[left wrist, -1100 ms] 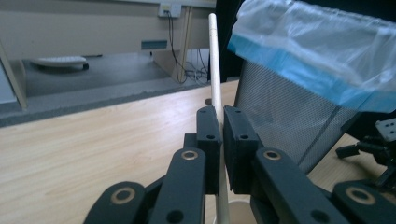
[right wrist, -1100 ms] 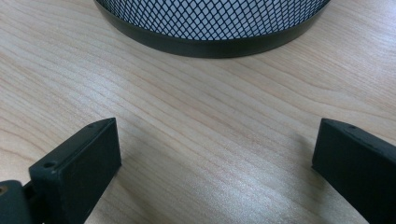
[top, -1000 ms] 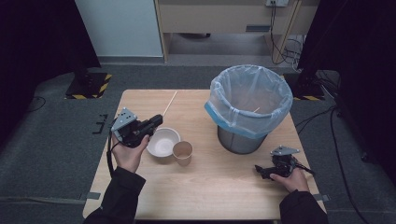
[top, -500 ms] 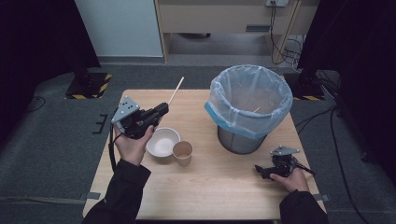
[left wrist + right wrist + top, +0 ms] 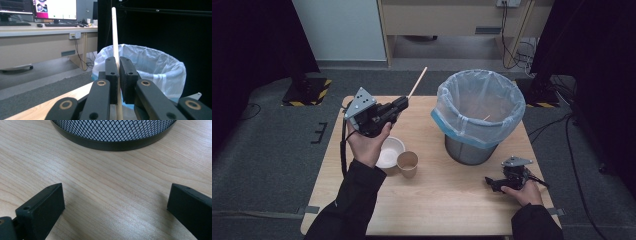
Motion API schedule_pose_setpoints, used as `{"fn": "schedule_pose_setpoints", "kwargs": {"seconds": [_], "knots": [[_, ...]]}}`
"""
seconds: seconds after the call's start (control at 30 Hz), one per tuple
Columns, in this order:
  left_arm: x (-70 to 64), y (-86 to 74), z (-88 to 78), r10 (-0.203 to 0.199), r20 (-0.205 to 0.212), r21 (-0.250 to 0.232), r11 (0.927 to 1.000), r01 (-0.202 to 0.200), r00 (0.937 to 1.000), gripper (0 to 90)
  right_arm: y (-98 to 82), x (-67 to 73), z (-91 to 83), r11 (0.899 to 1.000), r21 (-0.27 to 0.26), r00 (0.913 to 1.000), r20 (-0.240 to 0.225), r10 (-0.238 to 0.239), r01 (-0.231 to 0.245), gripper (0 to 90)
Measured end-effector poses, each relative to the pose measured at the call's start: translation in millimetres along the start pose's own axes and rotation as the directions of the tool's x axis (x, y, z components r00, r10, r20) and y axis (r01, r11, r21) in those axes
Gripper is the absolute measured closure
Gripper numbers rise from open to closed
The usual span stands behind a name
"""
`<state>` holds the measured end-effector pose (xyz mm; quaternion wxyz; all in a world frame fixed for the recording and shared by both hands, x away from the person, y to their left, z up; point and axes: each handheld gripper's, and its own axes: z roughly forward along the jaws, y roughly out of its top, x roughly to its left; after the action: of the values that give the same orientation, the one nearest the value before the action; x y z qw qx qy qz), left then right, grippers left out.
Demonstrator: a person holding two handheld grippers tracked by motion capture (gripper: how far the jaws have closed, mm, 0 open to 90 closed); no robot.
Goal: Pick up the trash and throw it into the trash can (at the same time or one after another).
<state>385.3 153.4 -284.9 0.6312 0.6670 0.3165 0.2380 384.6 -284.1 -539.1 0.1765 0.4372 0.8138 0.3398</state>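
Note:
My left gripper (image 5: 401, 105) is raised above the table's left half and is shut on a thin wooden stick (image 5: 417, 83) that points up and away toward the bin. In the left gripper view the stick (image 5: 115, 32) rises between the shut jaws, with the bin (image 5: 152, 67) right behind it. The mesh waste bin (image 5: 477, 112), lined with a pale blue bag, stands at the table's right; another stick lies inside it. My right gripper (image 5: 491, 184) rests open on the table near the front right, its jaws spread wide in the right gripper view (image 5: 112, 207), facing the bin's base (image 5: 112, 135).
A white bowl (image 5: 390, 151) and a brown paper cup (image 5: 408, 164) stand side by side on the wooden table (image 5: 447, 205), under my left forearm. Grey carpet surrounds the table; a desk with cables stands behind.
My left gripper has lifted and moved right toward the bin, carrying the stick. The right gripper has stayed in place on the table.

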Motion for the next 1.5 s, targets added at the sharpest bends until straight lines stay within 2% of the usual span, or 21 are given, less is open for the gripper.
{"fn": "schedule_pose_setpoints", "kwargs": {"seconds": [0.33, 0.93, 1.5], "knots": [[-9.5, 15.1, 21.5, 0.01, 0.028, -0.017, 0.9998, -0.01, 0.9996, 85.4, 0.0, 0.0, 0.0, 1.0, 0.0, 1.0, 0.0, 0.0, 0.0, 1.4], [-24.4, 32.7, 57.2, 0.043, 0.059, -0.014, 0.999, -0.042, 0.9973, 85.4, 0.0, -0.1, 0.2, 1.0, -0.002, 1.0, 0.001, -0.001, 0.001, 1.4], [-46.1, 55.9, 92.3, 0.085, 0.097, -0.028, 0.9962, -0.082, 0.9917, 85.4, 0.0, -0.1, 0.2, 1.0, -0.002, 1.0, 0.001, -0.001, 0.001, 1.4]]}}
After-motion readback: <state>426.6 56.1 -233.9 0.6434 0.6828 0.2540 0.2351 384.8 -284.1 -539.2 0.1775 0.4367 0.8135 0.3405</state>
